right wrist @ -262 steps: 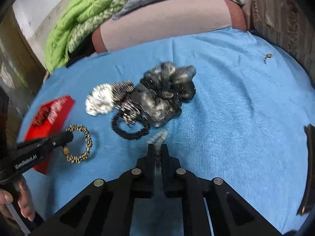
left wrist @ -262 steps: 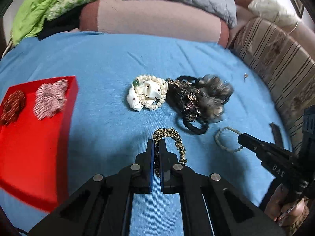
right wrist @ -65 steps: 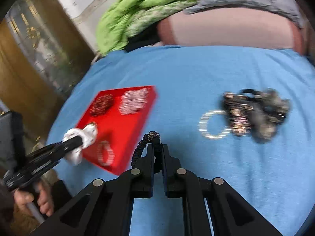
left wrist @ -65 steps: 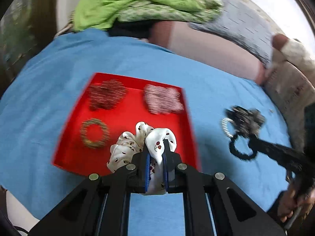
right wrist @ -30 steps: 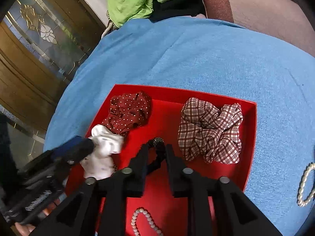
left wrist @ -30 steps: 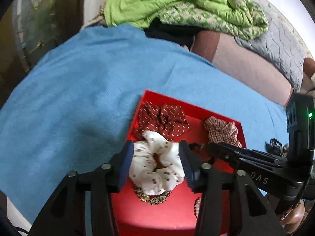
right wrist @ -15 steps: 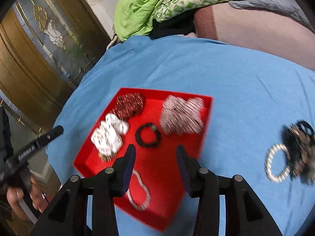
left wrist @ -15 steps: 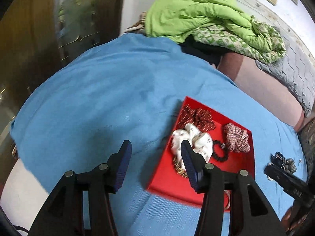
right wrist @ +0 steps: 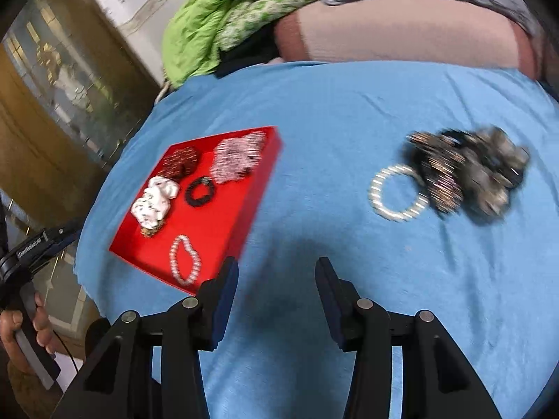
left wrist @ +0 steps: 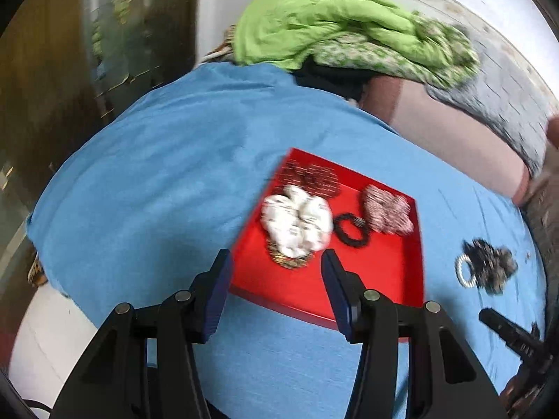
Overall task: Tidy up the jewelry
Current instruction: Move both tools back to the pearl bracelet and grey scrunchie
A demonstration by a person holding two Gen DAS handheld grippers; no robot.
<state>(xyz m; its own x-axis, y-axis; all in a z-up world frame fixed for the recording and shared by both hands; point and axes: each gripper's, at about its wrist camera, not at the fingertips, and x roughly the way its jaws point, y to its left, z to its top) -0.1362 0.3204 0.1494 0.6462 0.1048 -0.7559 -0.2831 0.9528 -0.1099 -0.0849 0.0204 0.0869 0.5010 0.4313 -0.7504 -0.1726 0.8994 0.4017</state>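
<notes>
in the left wrist view, your left gripper has its fingers standing apart with nothing between them, hanging over the near edge of the red tray. the tray already carries the white scrunchie, a black beaded band and two patterned scrunchies behind them. what is left to sort, the dark pile with a pearl bracelet against it, lies well off to the right of these fingers on the blue bedspread, past the tray's right wall. your right gripper shows only as a dark tip low on the right, nearer that pile.

in the right wrist view, your right gripper is also empty; its jaws have just been opening, and nothing sits between them, only bare bedspread. the pearl bracelet lies ahead and to the right of the fingers, flat as an open ring, touching the dark pile on its right side. the tray is to the left, with a second pearl strand in its near corner. judged from this, the right hand is the closer one, and the bracelet's free left arc is the side to approach.
</notes>
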